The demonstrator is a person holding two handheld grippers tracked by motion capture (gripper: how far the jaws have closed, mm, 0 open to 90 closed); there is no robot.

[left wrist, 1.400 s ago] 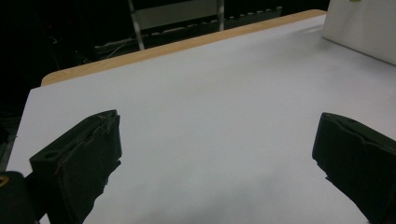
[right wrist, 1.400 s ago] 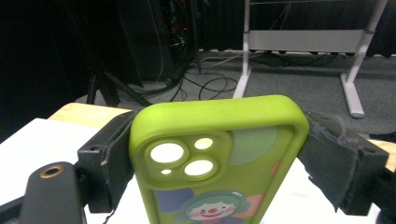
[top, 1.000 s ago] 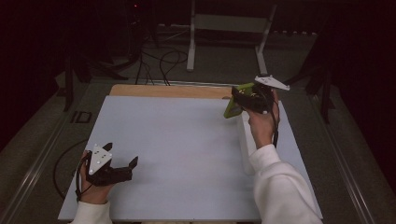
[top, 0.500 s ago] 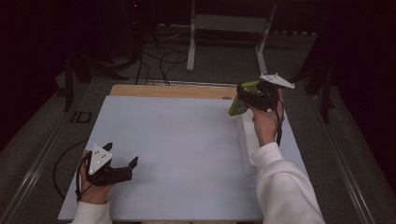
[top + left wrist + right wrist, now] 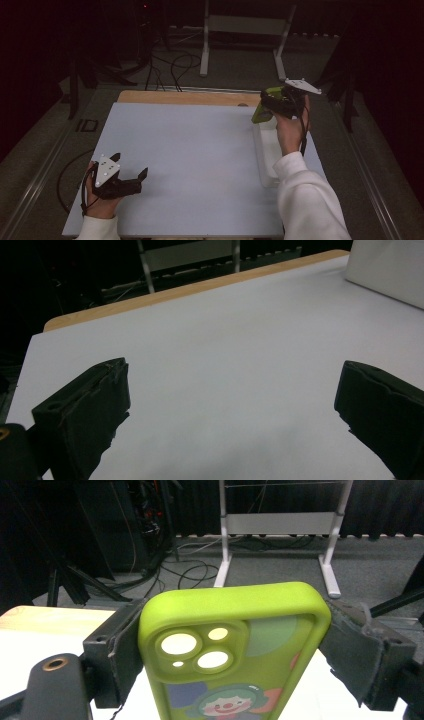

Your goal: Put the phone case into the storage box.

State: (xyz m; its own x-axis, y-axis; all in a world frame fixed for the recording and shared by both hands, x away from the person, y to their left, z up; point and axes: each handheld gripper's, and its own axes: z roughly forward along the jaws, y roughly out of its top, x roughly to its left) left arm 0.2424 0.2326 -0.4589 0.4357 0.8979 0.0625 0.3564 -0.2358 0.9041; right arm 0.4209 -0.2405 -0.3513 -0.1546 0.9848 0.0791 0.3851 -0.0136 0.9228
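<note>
My left hand-held gripper (image 5: 131, 183) sat low at the near left corner of the desk (image 5: 190, 150), resting on the pale sheet, jaws spread wide with nothing between them; in the left gripper view I saw bare matte white surface between the two black pads (image 5: 87, 405). It was well apart from the work.

Across the desk, at the far right, my right hand-held gripper (image 5: 267, 106) was up off the surface, clenched on the case (image 5: 261, 111). That was a lime-green phone case, soft-looking and rubbery, with rounded corners, a raised camera block with three round cut-outs, and a cartoon clown face printed below. In the right gripper view the case (image 5: 235, 650) stood between the foam-faced pads, which pressed on its two long edges, so its long axis ran straight out along the jaws, camera end away from my hand.

Just below and toward me from the case lay the tray (image 5: 265, 150), a long shallow white box, smooth plastic by the look, its length running away from me along the right side. My sleeve covered its near end. I judged that the case hung over the tray's far end, its axis roughly in line with the tray's length. The right hand was plainly the one placed for it.
</note>
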